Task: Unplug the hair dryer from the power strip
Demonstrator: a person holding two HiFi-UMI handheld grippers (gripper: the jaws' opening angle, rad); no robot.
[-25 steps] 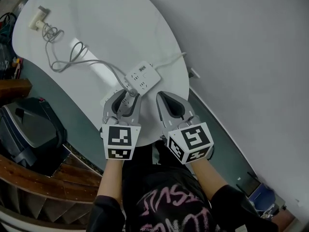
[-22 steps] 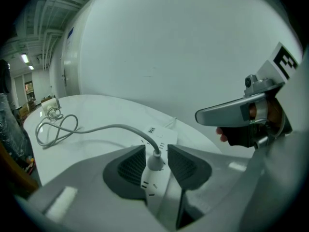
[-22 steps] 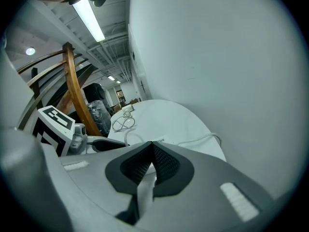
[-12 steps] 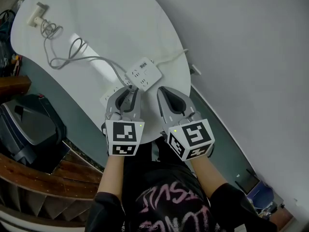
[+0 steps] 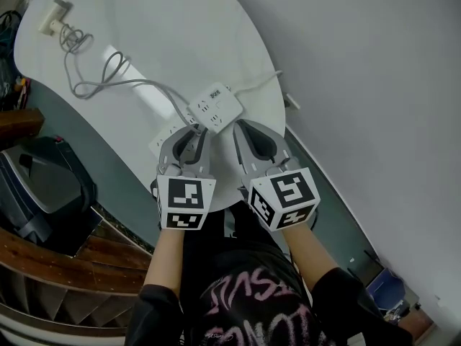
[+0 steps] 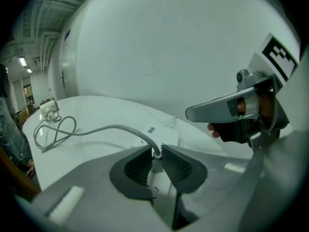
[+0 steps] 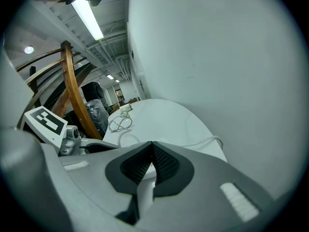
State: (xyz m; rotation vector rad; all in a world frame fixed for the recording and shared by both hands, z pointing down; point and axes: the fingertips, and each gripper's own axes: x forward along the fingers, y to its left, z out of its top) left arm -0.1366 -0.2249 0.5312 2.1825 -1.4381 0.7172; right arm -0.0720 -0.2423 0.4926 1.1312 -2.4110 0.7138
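Looking past both tongs, we see a white tabletop with a wall close on its right. A square white power strip lies just ahead of the tips, and its own cable runs off the edge on the right. A grey cord loops away from the left tongs to the hair dryer at the far end, well apart from us.

Both forearms reach forward side by side, with the marker cubes toward us. The left tongs are clamped on the white plug, where the cord comes out of it. The right tongs are closed on nothing, their tips just beside the strip's near corner.

Only the left gripper view shows the plug between the pads; from the head view the tongs cover it. We cannot tell whether its prongs sit in the strip. The right gripper view alone shows a curved wooden rail off to the left.
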